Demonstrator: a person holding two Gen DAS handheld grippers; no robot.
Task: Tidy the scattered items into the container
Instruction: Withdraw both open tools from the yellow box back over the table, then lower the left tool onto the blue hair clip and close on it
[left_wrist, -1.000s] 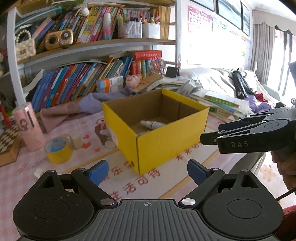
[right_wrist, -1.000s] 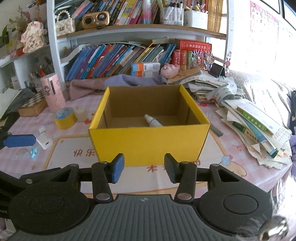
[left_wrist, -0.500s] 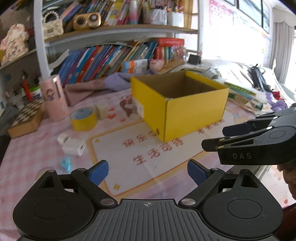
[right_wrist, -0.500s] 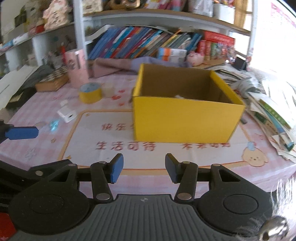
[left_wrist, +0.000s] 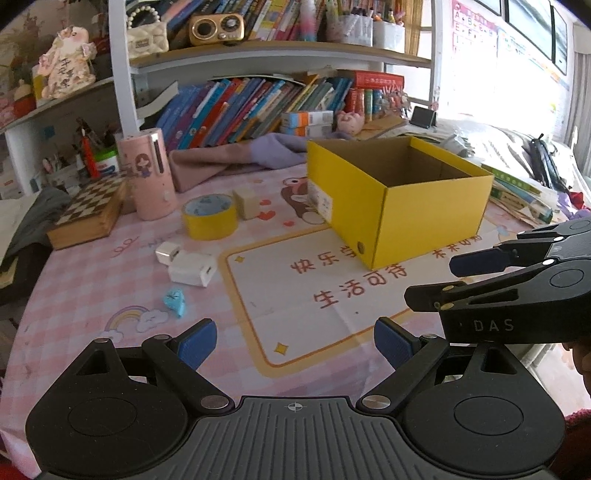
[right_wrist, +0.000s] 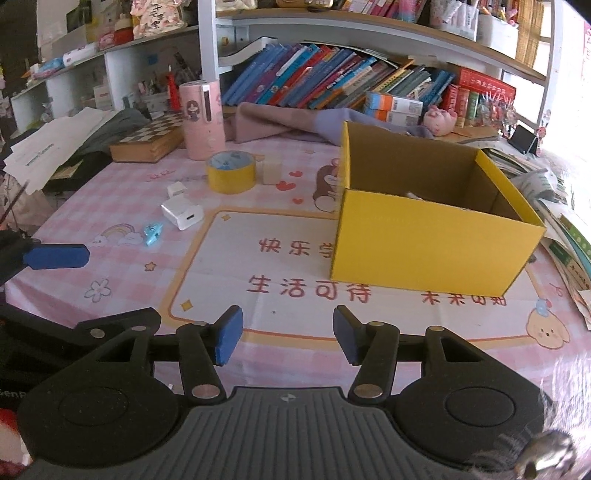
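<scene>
A yellow cardboard box (left_wrist: 432, 218) (right_wrist: 432, 240) stands open on the pink tablecloth, with a small white bottle tip (right_wrist: 413, 194) just showing over its near wall. Scattered to its left lie a yellow tape roll (left_wrist: 209, 217) (right_wrist: 231, 171), a cream block (left_wrist: 247, 204) (right_wrist: 272, 170), a white charger (left_wrist: 192, 270) (right_wrist: 182, 216), a small white plug (left_wrist: 168, 253) (right_wrist: 176, 189) and a pale blue clip (left_wrist: 175, 302) (right_wrist: 152, 233). My left gripper (left_wrist: 294, 345) is wide open and empty over the mat. My right gripper (right_wrist: 288, 339) is empty, its jaws opening.
A pink cylinder (left_wrist: 149, 173), a chessboard box (left_wrist: 92, 212) and crumpled purple cloth (left_wrist: 236, 158) sit at the back by the bookshelf. Stacked books and papers (right_wrist: 565, 229) crowd the right edge. The printed mat (right_wrist: 280, 266) lies in front of both grippers.
Both views have swung left and pulled back from the box, so the tape, charger and clip have come into view. The right gripper's jaws have spread wider.
</scene>
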